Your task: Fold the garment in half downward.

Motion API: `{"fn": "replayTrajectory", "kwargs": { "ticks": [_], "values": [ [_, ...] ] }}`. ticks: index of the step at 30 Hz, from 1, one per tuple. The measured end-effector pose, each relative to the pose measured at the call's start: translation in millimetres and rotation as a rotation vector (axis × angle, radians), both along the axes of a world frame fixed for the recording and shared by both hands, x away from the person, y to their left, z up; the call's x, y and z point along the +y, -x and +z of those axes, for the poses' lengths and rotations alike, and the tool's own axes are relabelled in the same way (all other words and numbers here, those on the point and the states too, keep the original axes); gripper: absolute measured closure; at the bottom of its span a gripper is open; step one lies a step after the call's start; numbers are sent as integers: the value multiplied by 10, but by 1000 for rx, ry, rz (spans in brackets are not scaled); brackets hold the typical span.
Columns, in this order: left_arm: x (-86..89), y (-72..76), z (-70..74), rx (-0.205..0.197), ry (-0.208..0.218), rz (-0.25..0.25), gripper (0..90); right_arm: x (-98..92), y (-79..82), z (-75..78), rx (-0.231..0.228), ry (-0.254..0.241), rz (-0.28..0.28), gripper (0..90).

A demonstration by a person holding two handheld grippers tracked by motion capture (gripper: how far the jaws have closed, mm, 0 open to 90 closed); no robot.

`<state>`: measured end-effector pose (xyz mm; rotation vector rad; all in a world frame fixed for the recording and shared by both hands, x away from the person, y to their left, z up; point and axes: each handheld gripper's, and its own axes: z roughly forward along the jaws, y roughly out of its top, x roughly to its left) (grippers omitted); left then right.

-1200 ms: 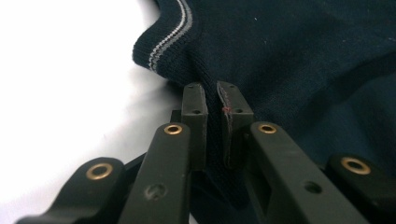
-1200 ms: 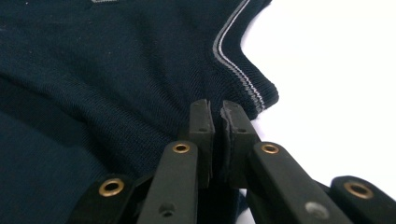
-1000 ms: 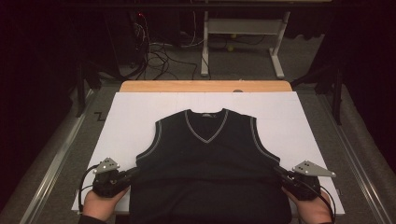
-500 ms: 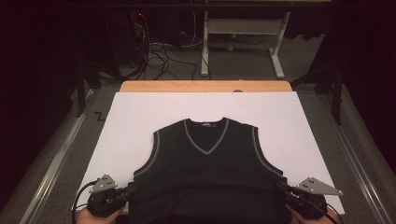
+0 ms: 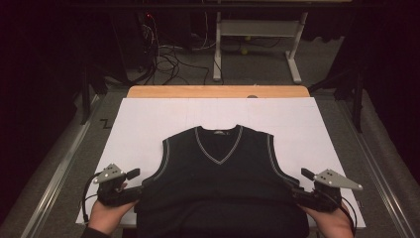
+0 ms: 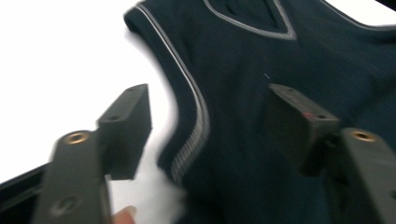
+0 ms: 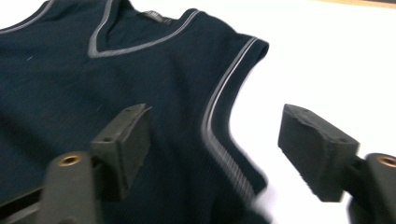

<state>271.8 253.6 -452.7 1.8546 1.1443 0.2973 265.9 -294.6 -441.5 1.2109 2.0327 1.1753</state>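
- Neck label (image 7: 155, 17) inside collar of vest (image 5: 220, 183): small pale marks, too blurred to read. No other writing legible.
- Dark navy knit sleeveless vest, V-neck (image 5: 218, 148) with grey trim; same grey trim along both armholes (image 6: 194, 109).
- Lying flat, front up, neck pointing away from person, on white sheet (image 5: 148, 124) covering bench (image 5: 218, 91); lower hem hanging off near edge, out of frame.
- Sitting centred on sheet, toward near half; far half of sheet bare.
- Left gripper (image 5: 130, 191) at vest's left side seam below armhole, held in left hand (image 5: 105, 215). Jaws just been opening, now standing apart; in left gripper view vest edge lies between and below the pads (image 6: 126, 123), not pinched.
- Right gripper (image 5: 297, 191) at vest's right side seam, held in right hand (image 5: 333, 223). Jaws just been opening too, now spread wide; in right gripper view trimmed armhole edge between pads (image 7: 123, 140), none pressing fabric.
- Both grippers angled inward toward vest, grey plates on top, cables trailing back.
- Wooden bench edge showing beyond sheet's far side; cables (image 5: 173, 64) and white frame legs (image 5: 257, 39) on floor behind.
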Motion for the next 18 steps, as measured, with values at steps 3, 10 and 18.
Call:
{"fn": "replayTrajectory", "kwargs": {
  "ticks": [3, 10, 18],
  "values": [
    [-58, -186, 27, -15, -10, 15, 195, 40, -186, 25, -5, -14, -23, 155],
    [-143, -558, 113, -31, -36, 40, 111, 111, -583, 65, 4, -26, -41, 29],
    [-162, -931, 181, 13, -59, 119, 0, 133, -903, 91, 12, -13, -64, 1]
  ]
}}
